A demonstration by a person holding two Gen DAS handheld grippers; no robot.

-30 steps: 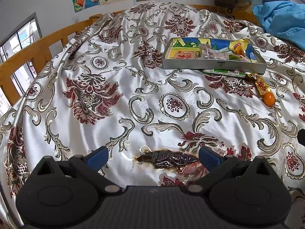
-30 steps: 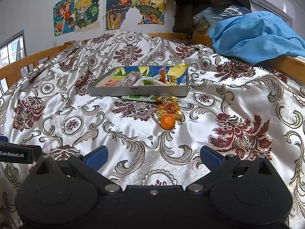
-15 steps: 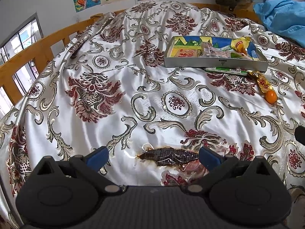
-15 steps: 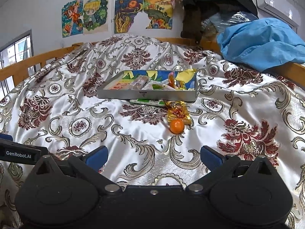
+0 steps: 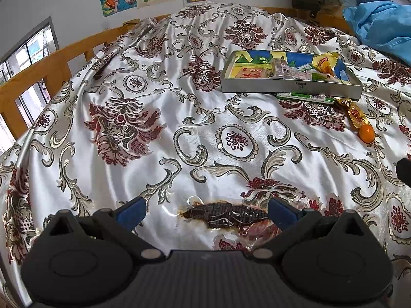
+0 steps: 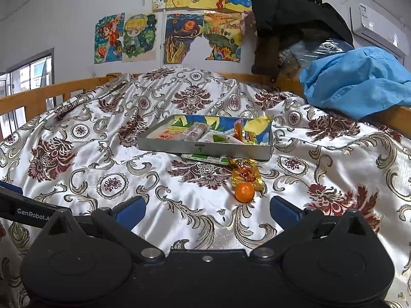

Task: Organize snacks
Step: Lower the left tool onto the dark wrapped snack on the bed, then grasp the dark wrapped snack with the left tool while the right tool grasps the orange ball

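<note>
Dark snack packet (image 5: 226,214) lies crosswise between open left tongs (image 5: 205,213).

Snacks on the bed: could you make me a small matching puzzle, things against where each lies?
Things:
1. orange
2. dark snack packet
3. green-and-white packet
4. yellow wrapper

Places:
a. inside the tray
b. between the open left claw fingers
c. just outside the tray's front wall
d. at the gold packet's near end

Pairs: 1-d, 2-b, 3-c, 4-a
</note>
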